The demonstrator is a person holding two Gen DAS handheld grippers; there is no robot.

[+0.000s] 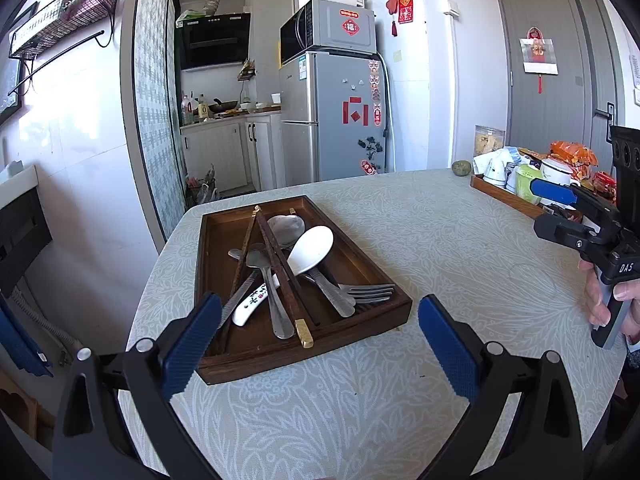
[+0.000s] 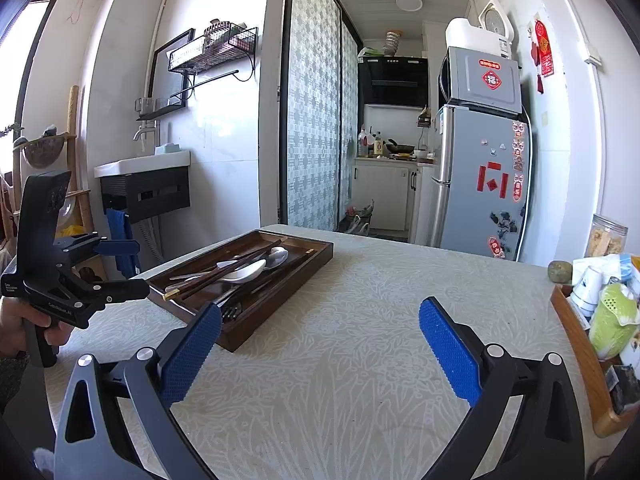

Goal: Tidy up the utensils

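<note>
A dark wooden tray (image 1: 208,280) sits on a table with a pale patterned cloth (image 1: 440,240), toward its left edge. Jumbled inside it lie brown chopsticks (image 1: 276,256), a white rice paddle (image 1: 310,250), metal spoons (image 1: 260,264), a fork (image 1: 368,293) and a white ceramic spoon (image 1: 250,306). The left gripper (image 1: 320,346) hovers over the tray's near end, blue-padded fingers spread wide and empty. The right gripper (image 2: 320,354) hangs over bare cloth right of the tray, also spread wide, holding nothing.
</note>
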